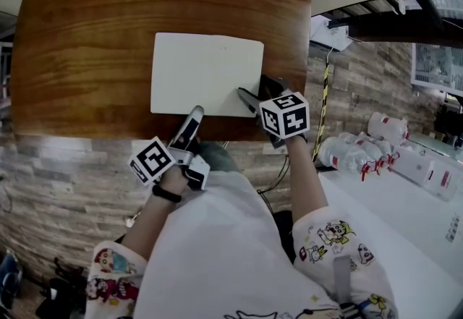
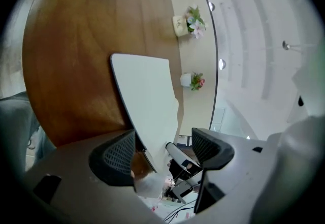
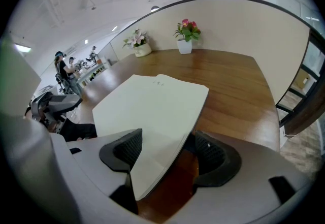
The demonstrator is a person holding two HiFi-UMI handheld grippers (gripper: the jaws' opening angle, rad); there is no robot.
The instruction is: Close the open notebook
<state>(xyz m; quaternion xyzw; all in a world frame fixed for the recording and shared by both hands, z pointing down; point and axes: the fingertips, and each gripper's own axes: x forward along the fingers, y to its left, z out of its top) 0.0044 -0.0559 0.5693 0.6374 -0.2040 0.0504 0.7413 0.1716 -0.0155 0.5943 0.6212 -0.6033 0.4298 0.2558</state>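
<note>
A white notebook [image 1: 206,71] lies flat on the brown wooden table [image 1: 87,43] and shows as one plain rectangle. My right gripper [image 1: 257,93] is open at its near right corner. In the right gripper view that corner [image 3: 152,106] runs between the wide jaws of the right gripper [image 3: 167,149], one above the page and one past the edge. My left gripper [image 1: 194,116] is open at the notebook's near edge, by the table's front edge. The left gripper view shows the notebook [image 2: 147,96] reaching down between the jaws of the left gripper [image 2: 163,144], with the right gripper beyond them.
Two flower pots [image 3: 187,30] [image 3: 137,40] stand along the table's far edge. A white surface with white bottles and boxes [image 1: 383,144] is at the right, below table level. A stone-pattern floor lies under the table's front edge. People stand far off [image 3: 63,68].
</note>
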